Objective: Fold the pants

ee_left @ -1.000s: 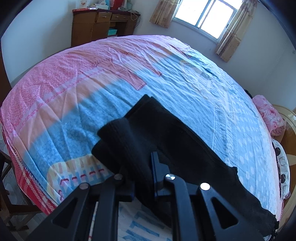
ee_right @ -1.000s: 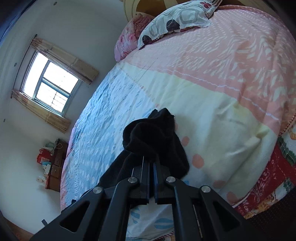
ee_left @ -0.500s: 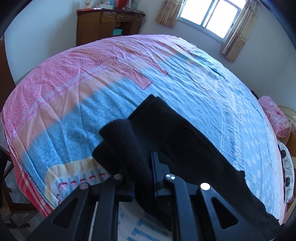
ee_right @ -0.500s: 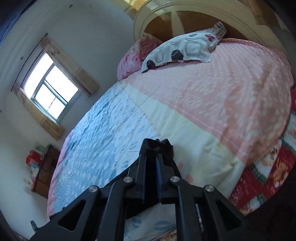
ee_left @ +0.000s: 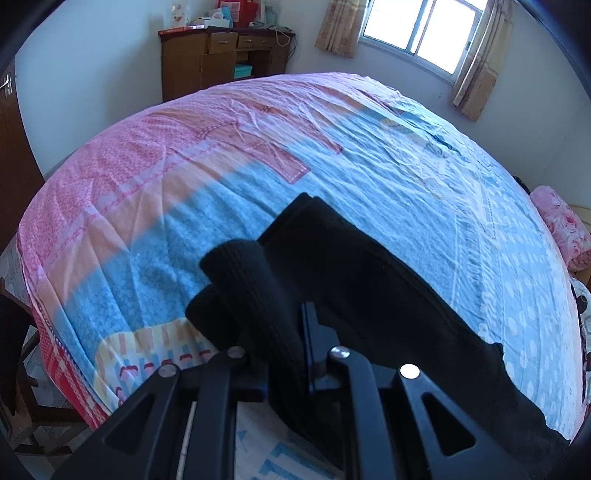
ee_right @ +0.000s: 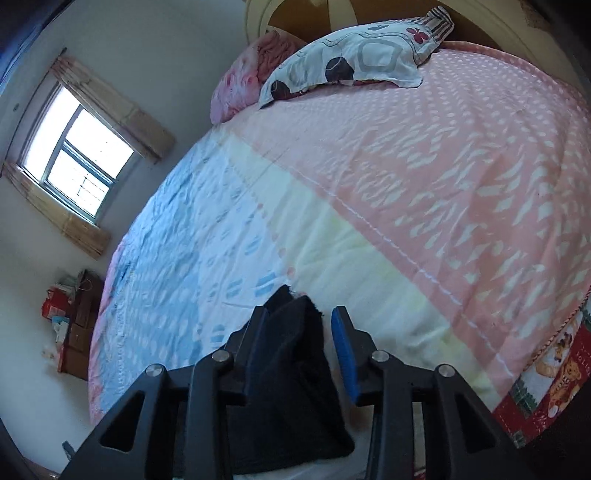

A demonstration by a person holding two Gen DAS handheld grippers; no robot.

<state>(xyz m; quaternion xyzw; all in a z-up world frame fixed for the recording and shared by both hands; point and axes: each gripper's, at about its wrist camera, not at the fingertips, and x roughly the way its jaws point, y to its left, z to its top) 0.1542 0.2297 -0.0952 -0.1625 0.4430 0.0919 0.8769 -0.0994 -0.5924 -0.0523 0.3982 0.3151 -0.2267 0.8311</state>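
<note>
Black pants (ee_left: 354, 280) lie on the bed near its front edge, stretching right. My left gripper (ee_left: 277, 325) is shut on the ribbed waistband end, which bunches up between the fingers. In the right wrist view the other end of the pants (ee_right: 291, 354) lies between the fingers of my right gripper (ee_right: 299, 325), whose jaws stand apart with a gap beside the blue pad (ee_right: 341, 350).
The bed (ee_left: 369, 155) has a pink and blue patchwork cover. A wooden cabinet (ee_left: 221, 55) stands at the far wall beside a window (ee_left: 424, 29). Pillows (ee_right: 354, 62) lie at the headboard. A chair (ee_left: 22, 369) stands at the left bed edge.
My right gripper has opened, letting go of the pants end it held shut a second ago. My left gripper keeps its hold and has shifted slightly.
</note>
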